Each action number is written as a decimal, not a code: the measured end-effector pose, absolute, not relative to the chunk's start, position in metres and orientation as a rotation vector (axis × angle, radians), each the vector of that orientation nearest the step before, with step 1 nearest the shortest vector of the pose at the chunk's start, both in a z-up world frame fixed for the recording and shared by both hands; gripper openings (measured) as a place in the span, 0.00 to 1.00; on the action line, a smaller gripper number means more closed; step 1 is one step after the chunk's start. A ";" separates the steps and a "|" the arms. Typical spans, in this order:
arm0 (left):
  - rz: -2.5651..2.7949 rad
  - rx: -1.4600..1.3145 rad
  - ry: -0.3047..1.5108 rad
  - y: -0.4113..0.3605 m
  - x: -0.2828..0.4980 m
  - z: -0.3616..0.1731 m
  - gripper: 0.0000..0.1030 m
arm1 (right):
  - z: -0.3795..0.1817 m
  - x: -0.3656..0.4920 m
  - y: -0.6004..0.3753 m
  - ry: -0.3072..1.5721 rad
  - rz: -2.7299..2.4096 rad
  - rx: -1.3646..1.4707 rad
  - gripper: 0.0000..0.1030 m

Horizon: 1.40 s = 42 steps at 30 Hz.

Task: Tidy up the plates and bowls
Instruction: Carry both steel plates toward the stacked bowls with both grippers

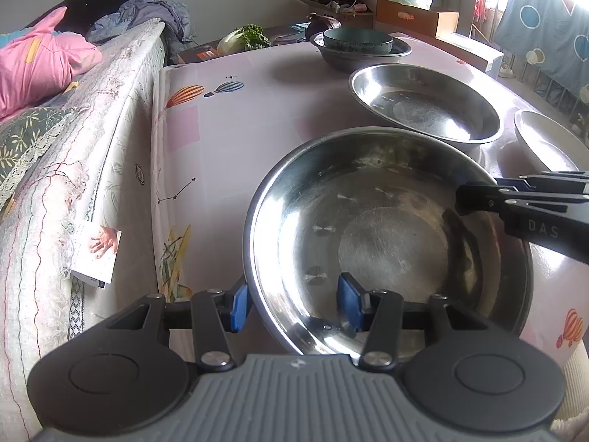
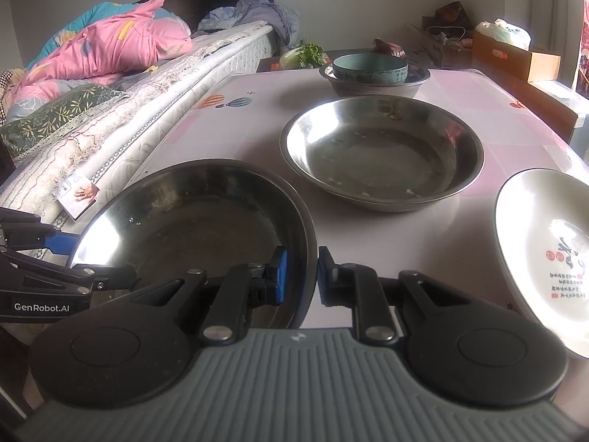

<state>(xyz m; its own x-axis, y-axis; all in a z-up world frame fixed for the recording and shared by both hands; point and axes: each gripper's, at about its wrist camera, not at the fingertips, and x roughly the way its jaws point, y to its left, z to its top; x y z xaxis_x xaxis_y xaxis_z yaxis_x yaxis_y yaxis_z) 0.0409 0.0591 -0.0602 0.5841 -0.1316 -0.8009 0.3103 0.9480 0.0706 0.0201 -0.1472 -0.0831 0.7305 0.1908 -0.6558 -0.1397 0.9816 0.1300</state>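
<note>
A: Which step is in hand?

B: Lifting the near round stainless-steel basin [image 1: 386,243], I'd judge. It sits at the near edge of the pink balloon-print counter [image 1: 228,118]. The right hand-held gripper [image 2: 299,276] is pinched on its right rim, one blue pad inside, one outside. The left hand-held gripper [image 1: 292,302] straddles the left rim with its jaws partly open; the pads do not look pressed against the metal.

A: And next?

B: Probably nesting it in the second wide steel basin [image 2: 383,151] just behind it. That calls for a level lift, clearing both rims.

A: Room to move?

B: Open counter lies toward the left edge beside the bed [image 2: 110,110]. A white printed plate [image 2: 545,258] crowds the right edge; a teal bowl inside a grey metal bowl [image 2: 371,68] holds the far edge.
</note>
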 end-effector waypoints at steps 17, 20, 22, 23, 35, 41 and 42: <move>-0.253 0.214 0.886 0.057 0.036 -0.048 0.49 | -0.074 0.019 -0.151 0.714 0.182 0.089 0.16; -0.251 0.212 0.877 0.056 0.035 -0.045 0.49 | -0.071 0.018 -0.151 0.710 0.182 0.091 0.16; -0.252 0.212 0.869 0.055 0.035 -0.042 0.49 | -0.070 0.017 -0.152 0.707 0.182 0.092 0.16; -0.253 0.213 0.866 0.054 0.035 -0.041 0.49 | -0.069 0.017 -0.153 0.705 0.180 0.093 0.16; -0.282 0.215 0.838 0.040 0.037 -0.030 0.49 | -0.057 0.013 -0.170 0.679 0.146 0.121 0.16; -0.294 0.217 0.831 0.034 0.039 -0.026 0.49 | -0.053 0.011 -0.178 0.671 0.131 0.131 0.16; -0.298 0.218 0.827 0.032 0.041 -0.025 0.49 | -0.051 0.011 -0.179 0.668 0.129 0.131 0.16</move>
